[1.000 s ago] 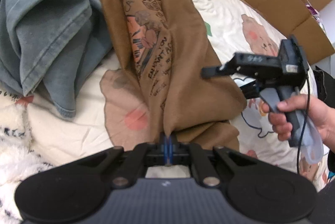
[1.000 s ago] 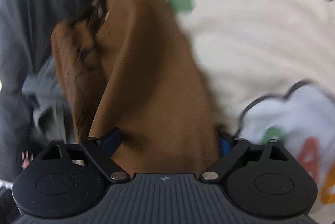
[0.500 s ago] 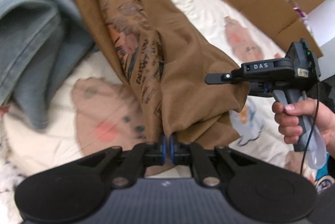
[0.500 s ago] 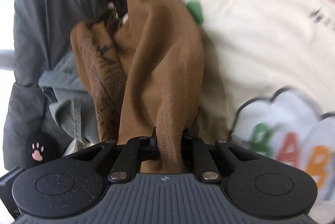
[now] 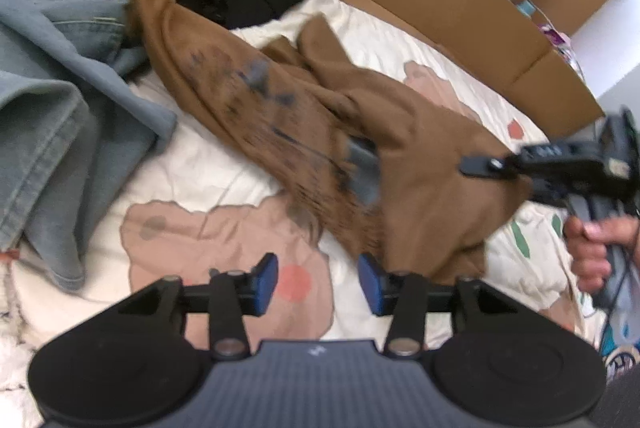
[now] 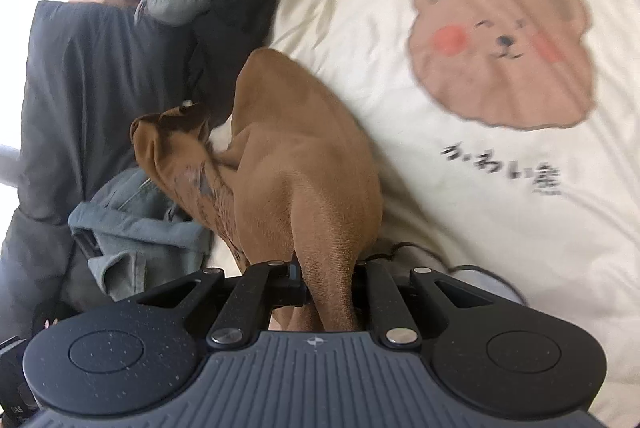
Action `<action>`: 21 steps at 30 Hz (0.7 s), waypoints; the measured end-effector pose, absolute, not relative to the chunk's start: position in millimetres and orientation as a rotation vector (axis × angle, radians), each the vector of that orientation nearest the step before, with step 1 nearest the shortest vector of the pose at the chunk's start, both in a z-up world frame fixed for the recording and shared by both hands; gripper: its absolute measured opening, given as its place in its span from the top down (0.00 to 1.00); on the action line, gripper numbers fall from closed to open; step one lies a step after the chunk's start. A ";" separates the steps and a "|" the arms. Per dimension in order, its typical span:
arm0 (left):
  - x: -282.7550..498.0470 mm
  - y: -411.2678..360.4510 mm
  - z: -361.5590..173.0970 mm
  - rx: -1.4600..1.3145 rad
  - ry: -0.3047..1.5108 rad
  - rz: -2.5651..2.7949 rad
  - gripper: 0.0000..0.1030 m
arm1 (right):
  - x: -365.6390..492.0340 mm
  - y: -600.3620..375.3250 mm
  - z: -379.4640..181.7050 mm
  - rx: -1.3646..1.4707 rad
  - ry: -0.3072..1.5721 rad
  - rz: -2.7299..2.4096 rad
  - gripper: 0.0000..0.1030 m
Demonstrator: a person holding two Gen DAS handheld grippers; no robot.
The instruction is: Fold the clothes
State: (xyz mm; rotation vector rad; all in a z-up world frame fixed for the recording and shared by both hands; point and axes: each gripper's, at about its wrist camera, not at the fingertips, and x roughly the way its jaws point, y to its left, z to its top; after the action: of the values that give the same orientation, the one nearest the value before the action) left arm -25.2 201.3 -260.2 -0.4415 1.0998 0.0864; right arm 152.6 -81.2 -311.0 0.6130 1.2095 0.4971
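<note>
The right tool point(image 6: 326, 286) is clamped on the brown shirt point(image 5: 420, 164), while the left tool point(image 5: 318, 284) is opening with nothing between its pads, just beside the shirt.

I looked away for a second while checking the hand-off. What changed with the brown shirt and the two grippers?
The left gripper let go of the brown shirt; its jaws are opening with nothing between them. The right gripper closed on the shirt's other end and lifted it. The denim garment and bedsheet stayed put.
</note>
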 end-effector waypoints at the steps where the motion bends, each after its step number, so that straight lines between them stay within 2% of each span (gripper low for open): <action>1: -24.3 203.2 -258.4 -0.450 1.097 0.095 0.54 | 149.2 -86.4 -308.4 0.620 1.203 0.475 0.94; 21: 6.7 192.9 -248.9 -0.348 1.077 0.162 0.52 | 91.8 -242.1 -225.8 0.616 1.084 0.049 0.95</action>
State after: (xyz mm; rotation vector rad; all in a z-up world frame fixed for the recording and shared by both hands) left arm 6.7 192.9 -248.9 -0.3482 1.0767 0.1621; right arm 91.8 -242.1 -225.8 0.6157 1.0839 0.0487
